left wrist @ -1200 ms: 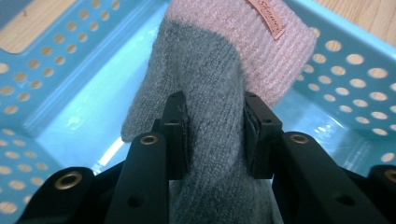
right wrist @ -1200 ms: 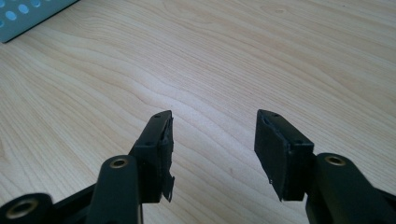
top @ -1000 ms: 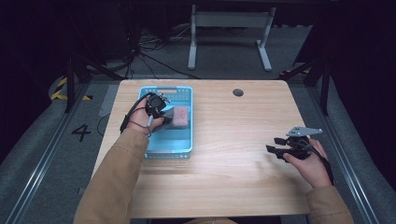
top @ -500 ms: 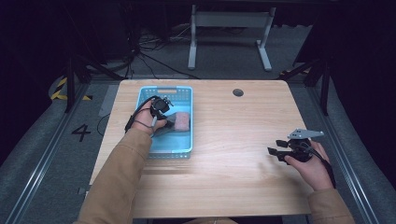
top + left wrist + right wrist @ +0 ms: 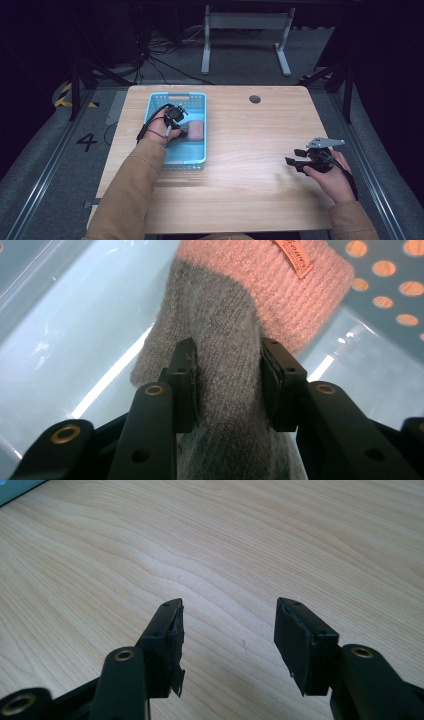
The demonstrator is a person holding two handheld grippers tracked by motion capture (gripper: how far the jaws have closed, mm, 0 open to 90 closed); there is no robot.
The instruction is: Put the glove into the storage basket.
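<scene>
A knitted glove (image 5: 225, 330), grey with a pink cuff (image 5: 196, 130), lies in the light blue basket (image 5: 197, 159) at the table's left. My left gripper (image 5: 181, 131) (image 5: 227, 355) is inside the basket, its jaws closed on the grey part of the glove. The pink cuff carries a small label. My right gripper (image 5: 295, 161) (image 5: 229, 625) hovers low over the bare wooden table (image 5: 150, 545) at the right, jaws apart with nothing between them.
The basket has perforated walls (image 5: 395, 290) and sits on the left half of the wooden table (image 5: 250, 150). A round cable hole (image 5: 255, 99) lies near the far edge. Beyond the table stand a white frame (image 5: 245, 30) and floor cables.
The left gripper and glove have shifted slightly toward the near right inside the basket. The right gripper has drifted a little nearer to the person.
</scene>
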